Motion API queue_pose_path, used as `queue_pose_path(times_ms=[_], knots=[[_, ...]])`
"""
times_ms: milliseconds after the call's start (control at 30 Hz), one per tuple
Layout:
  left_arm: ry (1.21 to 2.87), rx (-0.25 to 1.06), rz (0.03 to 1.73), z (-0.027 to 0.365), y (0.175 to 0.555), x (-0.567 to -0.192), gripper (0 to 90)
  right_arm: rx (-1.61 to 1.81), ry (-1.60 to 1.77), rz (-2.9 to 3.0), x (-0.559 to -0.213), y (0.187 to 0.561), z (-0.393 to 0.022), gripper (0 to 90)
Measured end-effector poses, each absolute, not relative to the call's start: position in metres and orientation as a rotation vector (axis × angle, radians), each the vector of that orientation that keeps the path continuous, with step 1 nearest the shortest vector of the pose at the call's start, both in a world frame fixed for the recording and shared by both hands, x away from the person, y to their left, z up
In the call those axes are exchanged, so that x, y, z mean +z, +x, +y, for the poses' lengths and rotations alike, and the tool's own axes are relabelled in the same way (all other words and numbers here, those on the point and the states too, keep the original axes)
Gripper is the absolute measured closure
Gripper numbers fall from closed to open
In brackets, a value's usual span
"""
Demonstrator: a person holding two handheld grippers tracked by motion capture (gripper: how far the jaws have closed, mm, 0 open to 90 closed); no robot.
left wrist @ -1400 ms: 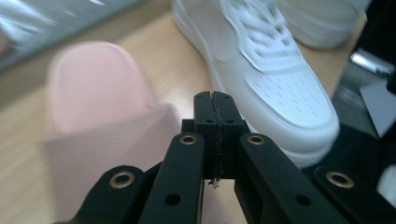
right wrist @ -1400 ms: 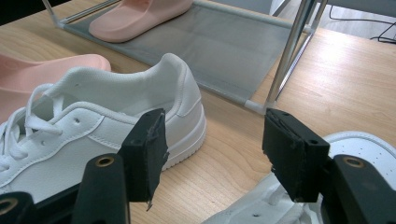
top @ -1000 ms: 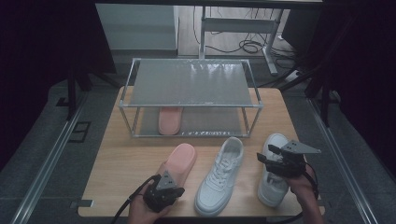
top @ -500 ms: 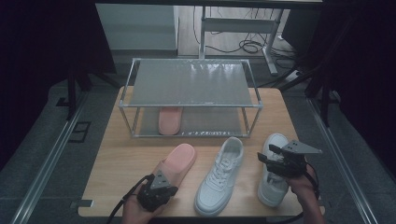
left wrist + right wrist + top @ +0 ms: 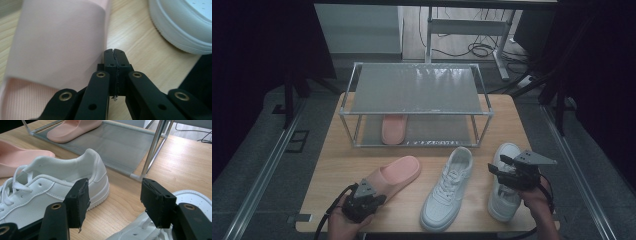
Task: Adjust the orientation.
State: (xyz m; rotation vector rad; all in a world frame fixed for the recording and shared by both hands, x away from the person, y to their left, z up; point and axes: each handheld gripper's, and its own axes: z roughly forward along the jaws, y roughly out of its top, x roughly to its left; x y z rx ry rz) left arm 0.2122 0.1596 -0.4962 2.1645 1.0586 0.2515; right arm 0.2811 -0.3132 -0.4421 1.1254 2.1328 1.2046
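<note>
At the table's [image 5: 362, 165] near left, the left hand-held gripper [image 5: 362, 200] sits pressed together beside the pink slipper [image 5: 394, 176], while the right hand-held gripper [image 5: 499, 167] hangs spread above the right white sneaker [image 5: 504, 200].

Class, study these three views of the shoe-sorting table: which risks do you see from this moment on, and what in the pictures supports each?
1. The left gripper is shut beside the pink slipper, gripping nothing; a push could slide the slipper into the middle white sneaker.
2. The right gripper hangs open over the right white sneaker, which lies near the table's front edge; a missed grab might nudge it off.
</note>
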Motion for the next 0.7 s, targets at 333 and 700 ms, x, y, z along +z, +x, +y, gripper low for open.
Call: queue_pose_path(times_ms=[333,700], knots=[[2.148,0.266,1.138,0.186,0.224,-0.505,90.0,1.207,1.128,2.131,-0.442,0.281,-0.313,40.3],[2.152,0.28,1.219,0.213,0.24,-0.508,90.0,1.204,1.129,2.133,-0.442,0.281,-0.313,40.3]])
